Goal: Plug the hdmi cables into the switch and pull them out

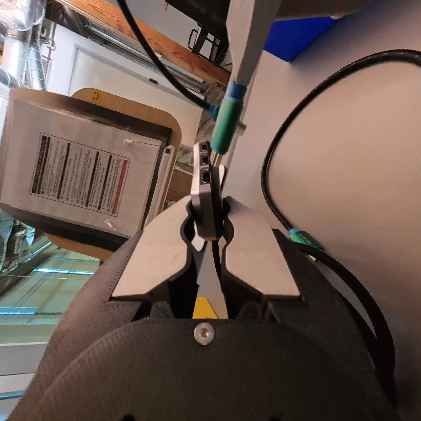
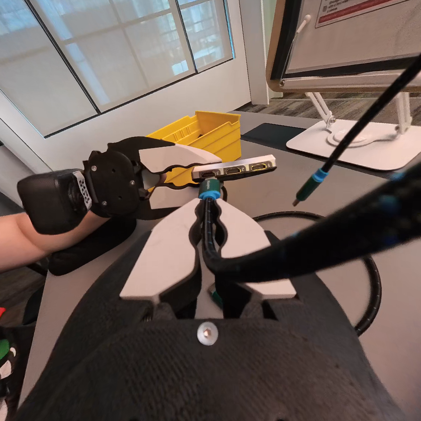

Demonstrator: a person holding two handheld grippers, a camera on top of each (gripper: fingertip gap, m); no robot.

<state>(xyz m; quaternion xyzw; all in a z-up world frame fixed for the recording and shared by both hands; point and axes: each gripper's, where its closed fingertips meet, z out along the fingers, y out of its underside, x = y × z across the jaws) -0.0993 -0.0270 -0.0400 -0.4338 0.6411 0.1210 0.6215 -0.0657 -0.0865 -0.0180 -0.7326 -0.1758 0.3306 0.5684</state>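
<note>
left gripper (image 1: 206,206): clamped tight on one end of the switch (image 1: 203,182), holding it up off the table, port side facing out

right gripper (image 2: 208,201): pinched shut on the black cable (image 2: 208,224) just behind its green plug (image 2: 207,187)

plug: tip sits right at the end port nearest the left gripper's fingers, can't tell how far in it is

other ports: the two beside it are open, nothing crowding them

spare plug (image 2: 309,188): hanging off its own cable, well apart to the side of the switch

room to move: yellow bin (image 2: 205,136) close behind the switch, white monitor stand (image 2: 355,145) off to the far side

surface: grey table (image 2: 262,196), more cable looped on it

room: big window behind, patterned carpet
</note>
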